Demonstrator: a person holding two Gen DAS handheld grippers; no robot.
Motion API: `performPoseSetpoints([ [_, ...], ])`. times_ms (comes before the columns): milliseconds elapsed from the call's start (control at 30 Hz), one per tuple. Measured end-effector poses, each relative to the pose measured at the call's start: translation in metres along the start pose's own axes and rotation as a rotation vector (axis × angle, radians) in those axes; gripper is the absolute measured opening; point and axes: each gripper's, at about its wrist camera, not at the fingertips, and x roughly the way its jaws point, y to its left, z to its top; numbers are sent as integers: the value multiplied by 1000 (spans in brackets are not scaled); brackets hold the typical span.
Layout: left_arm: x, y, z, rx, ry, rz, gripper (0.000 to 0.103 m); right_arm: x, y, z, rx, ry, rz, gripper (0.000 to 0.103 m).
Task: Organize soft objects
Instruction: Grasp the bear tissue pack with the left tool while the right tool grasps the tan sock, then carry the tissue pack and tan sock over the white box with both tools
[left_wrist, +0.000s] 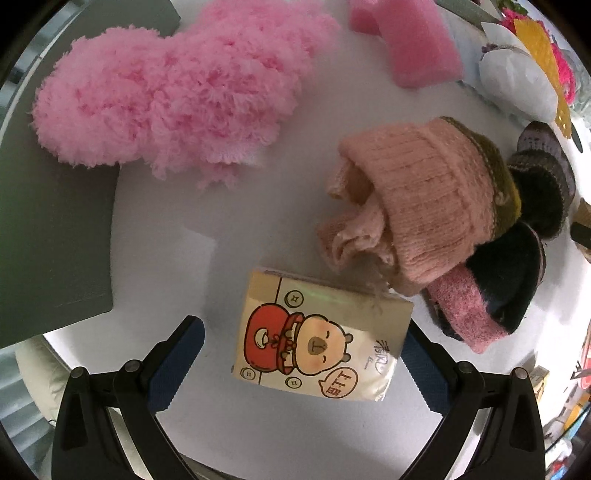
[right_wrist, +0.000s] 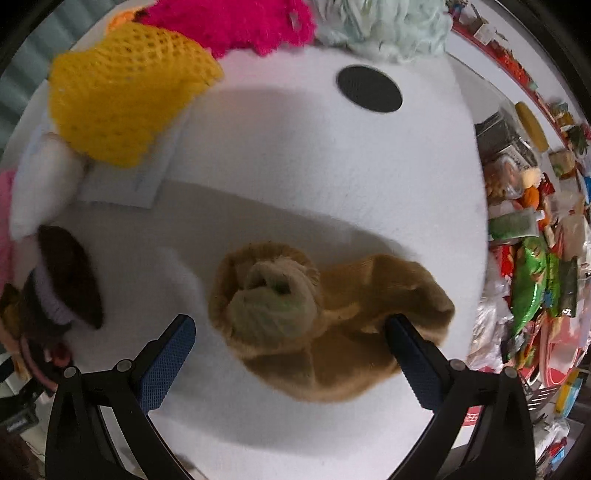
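Note:
In the left wrist view my left gripper (left_wrist: 301, 354) is open, its jaws on either side of a tissue pack (left_wrist: 317, 338) printed with a cartoon bear, lying on the white table (left_wrist: 258, 221). Beyond it lie a rolled peach knit sock (left_wrist: 417, 206), dark and pink socks (left_wrist: 495, 291) and a fluffy pink cloth (left_wrist: 173, 99). In the right wrist view my right gripper (right_wrist: 291, 343) is open around a rolled tan sock (right_wrist: 317, 314) on the table, its right finger (right_wrist: 410, 354) touching the sock.
A pink sponge (left_wrist: 406, 40) and a white bag (left_wrist: 517, 85) lie at the back; a grey panel (left_wrist: 48, 240) is left. The right view shows a yellow net (right_wrist: 122, 99), magenta fluff (right_wrist: 240, 22), a black disc (right_wrist: 369, 88), a brown sock (right_wrist: 70, 277), and snack clutter (right_wrist: 535, 258) off the table's right edge.

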Motion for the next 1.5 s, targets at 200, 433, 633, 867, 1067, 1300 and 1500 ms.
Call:
performPoseSetpoints([
  [200, 15, 24, 0, 3, -4, -36, 103, 1, -1, 4, 26, -19, 10, 96],
  [433, 29, 35, 12, 11, 50, -7, 103, -10, 4, 10, -17, -33, 2, 30],
  [633, 31, 28, 17, 74, 25, 13, 77, -26, -3, 0, 35, 4, 77, 22],
  [867, 37, 51, 11, 87, 29, -2, 77, -70, -4, -39, 80, 17, 219, 22],
  [1067, 15, 52, 3, 184, -15, -13, 77, -97, -2, -76, 73, 25, 252, 22],
  [1300, -16, 49, 7, 214, -84, -30, 77, -129, 15, -98, 20, -3, 268, 22],
  [1500, -90, 58, -5, 221, -167, -14, 77, -160, 34, -103, -16, -57, 288, 23],
])
